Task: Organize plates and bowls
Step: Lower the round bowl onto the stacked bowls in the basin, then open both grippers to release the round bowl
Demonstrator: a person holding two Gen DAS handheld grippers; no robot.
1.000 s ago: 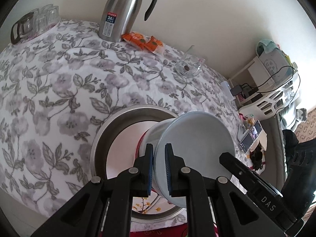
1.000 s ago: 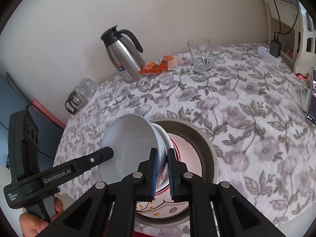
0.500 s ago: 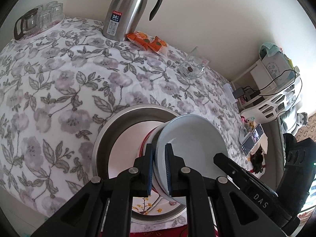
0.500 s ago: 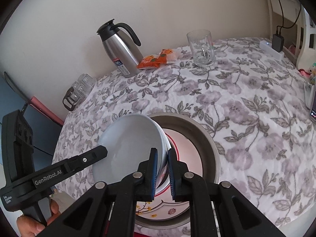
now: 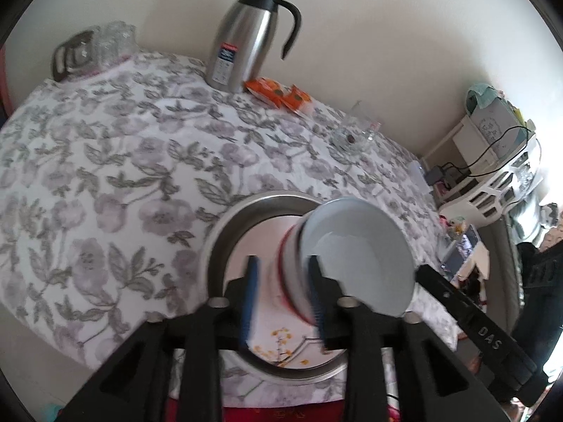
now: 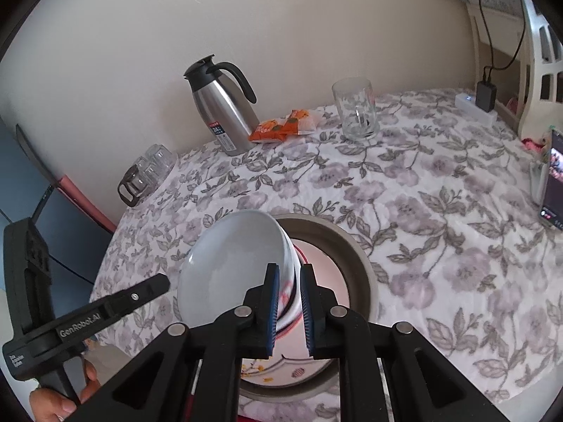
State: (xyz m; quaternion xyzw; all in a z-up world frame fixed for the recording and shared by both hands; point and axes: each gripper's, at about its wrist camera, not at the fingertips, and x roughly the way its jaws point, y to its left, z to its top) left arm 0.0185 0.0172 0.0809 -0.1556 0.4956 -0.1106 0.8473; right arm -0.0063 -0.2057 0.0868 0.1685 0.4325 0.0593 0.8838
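A floral-clothed desk point(image 6: 440, 211) stands against a cream wall, a steel basin point(image 6: 355, 256) at its near edge. Over a decorated plate point(image 6: 281, 369) in the basin, two nested bowls point(image 6: 232, 267) hang tilted, the right tongs point(image 6: 289, 307) clamped on their rim. The left tongs point(image 5: 283, 302) are opening, pads clear of the rim between them. Glazed ceramic looks slick, stiff, breakable; the rim is the surest hold.

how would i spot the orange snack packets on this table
Find the tall steel jug standing by the wall at the far edge of the flowered tablecloth. The orange snack packets lie at its foot, between it and the empty glass mug, the only brightly coloured thing there.
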